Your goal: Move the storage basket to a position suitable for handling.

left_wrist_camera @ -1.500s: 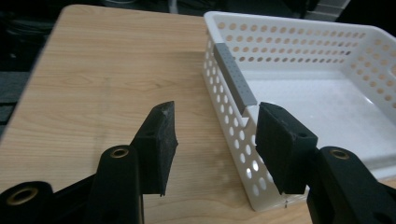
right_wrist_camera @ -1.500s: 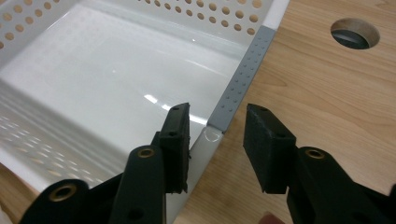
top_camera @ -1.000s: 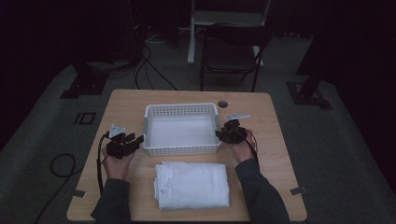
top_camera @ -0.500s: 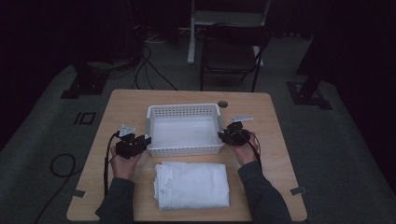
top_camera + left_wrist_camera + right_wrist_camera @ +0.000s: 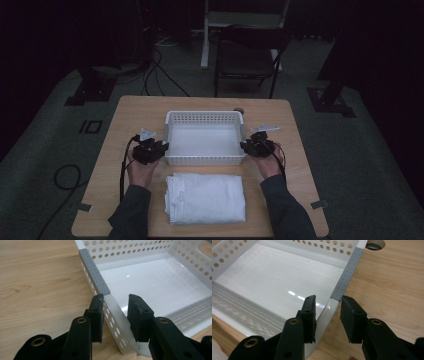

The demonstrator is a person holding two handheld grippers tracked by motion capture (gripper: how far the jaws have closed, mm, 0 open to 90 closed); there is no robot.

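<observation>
The left gripper [image 5: 161, 148] is seen at the left short end of the white basket [image 5: 204, 159], its jaws parted and set astride the rim [image 5: 113, 307] near the front left corner: one jaw lies outside the perforated wall, the other inside over the basket floor. A gap is left on both sides of the rim, so nothing is gripped yet. A grey dotted grip strip [image 5: 94, 272] is laid along the rim just beyond the jaws.

The basket is placed at the middle of the wooden table [image 5: 125, 117], its long axis running left to right, so that each short end is offered to the nearer hand. It is made of glossy, hard white plastic with rows of round holes in the walls and a smooth, empty floor.

Just in front of it, toward the person, a folded white cloth [image 5: 206, 198] is laid; it looks soft and thick.

The right gripper [image 5: 247, 146] is matched at the right short end, jaws likewise spread across the rounded rim corner [image 5: 327, 312], below a second grey strip [image 5: 348, 271]. A round hole [image 5: 375, 244] in the tabletop is seen beyond.

A closing of both jaws on the rim is judged to be the next need.
</observation>
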